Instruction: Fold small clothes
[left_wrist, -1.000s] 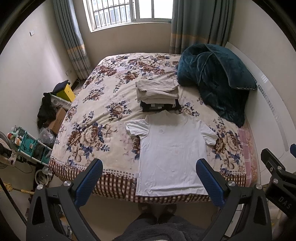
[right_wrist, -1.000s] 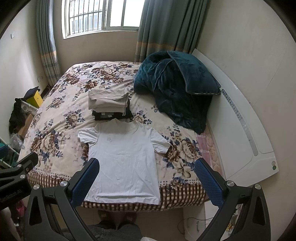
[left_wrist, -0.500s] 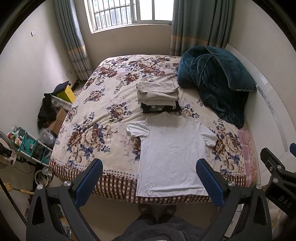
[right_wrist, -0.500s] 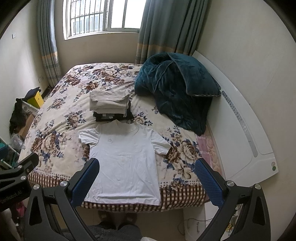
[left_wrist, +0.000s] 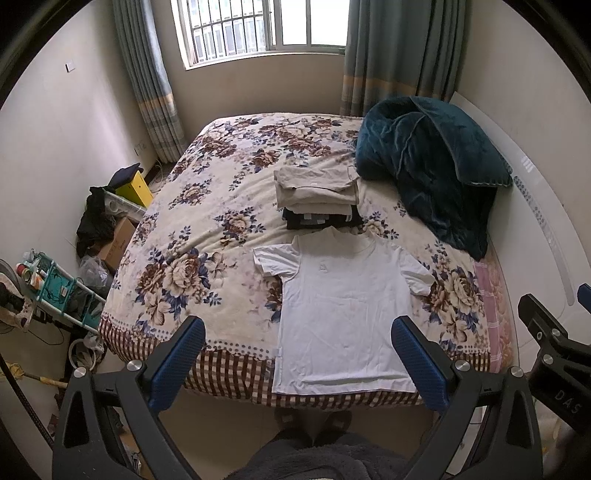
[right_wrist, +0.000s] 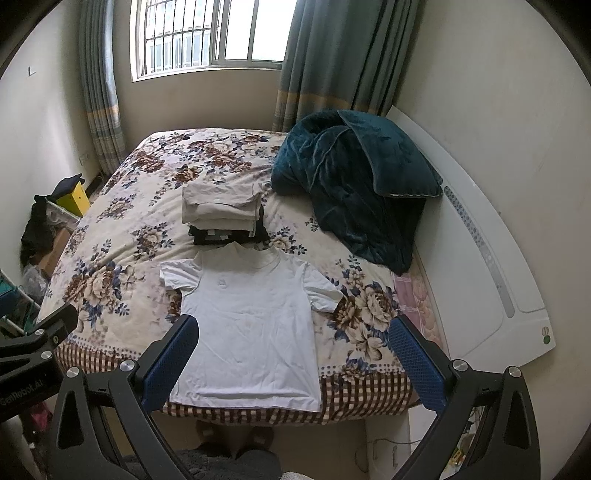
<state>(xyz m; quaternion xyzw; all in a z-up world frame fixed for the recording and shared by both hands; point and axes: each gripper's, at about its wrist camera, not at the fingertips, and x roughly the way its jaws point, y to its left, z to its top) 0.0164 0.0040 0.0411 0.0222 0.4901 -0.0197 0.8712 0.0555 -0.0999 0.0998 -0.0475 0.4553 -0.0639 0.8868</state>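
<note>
both claws hang wide and empty — left gripper (left_wrist: 293, 363), right gripper (right_wrist: 295, 360) — above the white t-shirt (left_wrist: 343, 314) spread flat at lower centre, hem over the bed (left_wrist: 207, 206) edge, so a careless pinch could drag it off

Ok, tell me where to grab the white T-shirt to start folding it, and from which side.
Take the white T-shirt by its two sleeves, one gripper each, coming in from the foot of the bed. It lies flat, face up, collar away from you and hem at the near edge, so the sleeve tips stick out sideways with loose edges that probably pinch easily.
</note>
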